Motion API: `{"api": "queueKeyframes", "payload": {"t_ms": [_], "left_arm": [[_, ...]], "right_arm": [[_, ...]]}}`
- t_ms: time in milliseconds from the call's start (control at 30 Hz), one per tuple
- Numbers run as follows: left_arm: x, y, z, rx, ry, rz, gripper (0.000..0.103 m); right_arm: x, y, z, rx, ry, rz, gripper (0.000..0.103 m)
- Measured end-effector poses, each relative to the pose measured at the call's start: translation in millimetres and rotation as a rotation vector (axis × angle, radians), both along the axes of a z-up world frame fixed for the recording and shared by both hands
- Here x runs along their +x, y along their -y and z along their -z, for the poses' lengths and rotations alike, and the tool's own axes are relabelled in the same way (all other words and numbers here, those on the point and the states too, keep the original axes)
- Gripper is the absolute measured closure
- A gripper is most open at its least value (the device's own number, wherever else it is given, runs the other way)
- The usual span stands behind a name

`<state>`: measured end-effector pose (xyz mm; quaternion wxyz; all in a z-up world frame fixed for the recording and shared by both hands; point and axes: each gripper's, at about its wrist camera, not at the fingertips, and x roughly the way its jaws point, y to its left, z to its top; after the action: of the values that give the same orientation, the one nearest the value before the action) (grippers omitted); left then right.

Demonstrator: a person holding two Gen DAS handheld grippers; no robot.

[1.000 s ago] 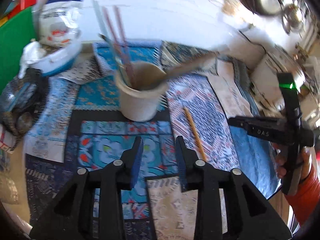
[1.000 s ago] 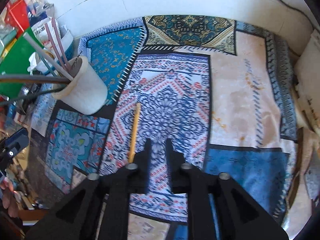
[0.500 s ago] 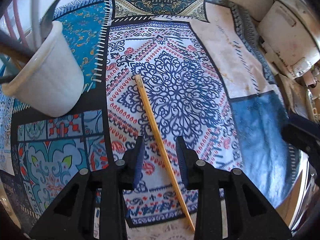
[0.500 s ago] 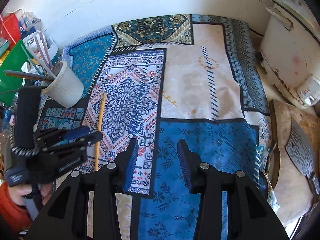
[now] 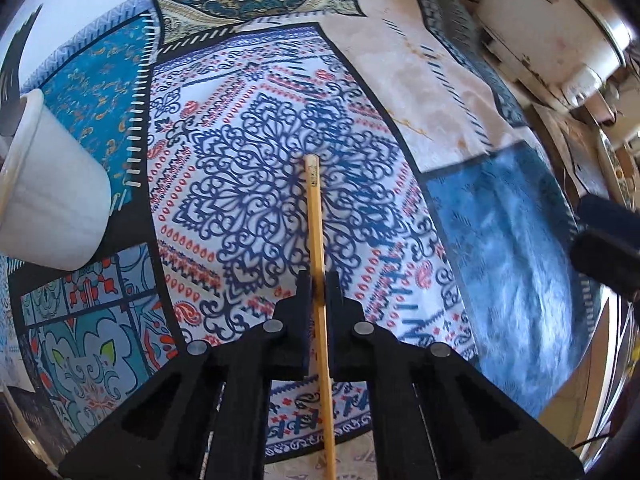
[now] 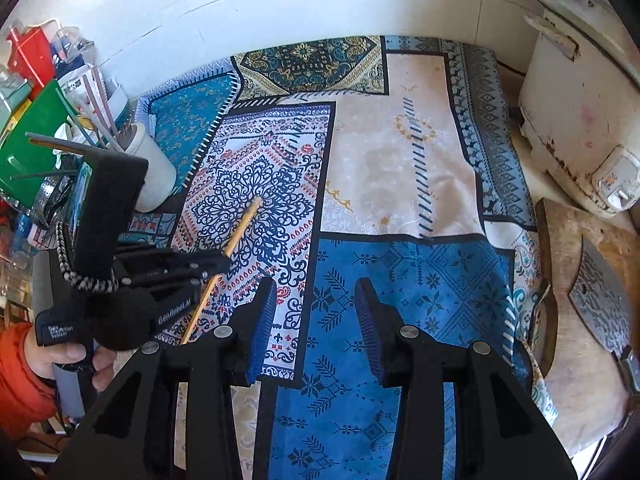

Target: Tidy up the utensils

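Note:
A single wooden chopstick (image 5: pixel 316 236) lies along the patterned cloth, and my left gripper (image 5: pixel 318 280) is shut on it near its middle. The chopstick also shows in the right wrist view (image 6: pixel 244 220), pinched by the left gripper (image 6: pixel 216 266). A white utensil cup (image 5: pixel 52 208) stands at the left; in the right wrist view the cup (image 6: pixel 154 176) holds several utensils. My right gripper (image 6: pixel 316 300) is open and empty over the blue patch of cloth, to the right of the left gripper.
A patchwork cloth (image 6: pixel 400 168) covers the table. A white rice cooker (image 6: pixel 580 108) stands at the right, with a wooden board (image 6: pixel 580 320) and a cleaver (image 6: pixel 600 300) in front of it. A green board (image 6: pixel 28 140) and bags crowd the far left.
My left gripper has swung from the cup down onto the chopstick and shut on it. My right gripper has opened and moved right, away from the chopstick.

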<state>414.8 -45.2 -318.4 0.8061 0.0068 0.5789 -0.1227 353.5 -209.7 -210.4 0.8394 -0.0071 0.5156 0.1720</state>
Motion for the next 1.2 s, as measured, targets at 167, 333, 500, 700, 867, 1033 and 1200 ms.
{"api": "queueKeyframes", "payload": {"t_ms": [167, 333, 500, 700, 867, 1033, 1200], "left_arm": [[-14, 1, -15, -0.010, 0.031, -0.009, 0.100], [-37, 4, -56, -0.012, 0.146, 0.009, 0.100], [-58, 8, -101, -0.020, 0.280, 0.013, 0.100], [-76, 2, -157, -0.044, 0.437, -0.012, 0.101], [-83, -11, -202, -0.073, 0.545, -0.034, 0.103], [-80, -23, -230, -0.060, 0.612, -0.050, 0.103], [-87, -44, -241, -0.029, 0.652, -0.113, 0.100]], "right_arm": [[-8, 2, -11, -0.018, 0.042, -0.007, 0.066], [-11, 6, -23, -0.035, 0.084, 0.001, 0.066], [-12, 9, -36, -0.031, 0.126, 0.016, 0.066], [-13, 4, -51, -0.023, 0.169, 0.006, 0.066], [-12, -2, -61, -0.008, 0.196, -0.008, 0.066], [-5, -11, -62, -0.009, 0.208, -0.035, 0.066], [16, -12, -47, 0.030, 0.134, -0.049, 0.066]]}}
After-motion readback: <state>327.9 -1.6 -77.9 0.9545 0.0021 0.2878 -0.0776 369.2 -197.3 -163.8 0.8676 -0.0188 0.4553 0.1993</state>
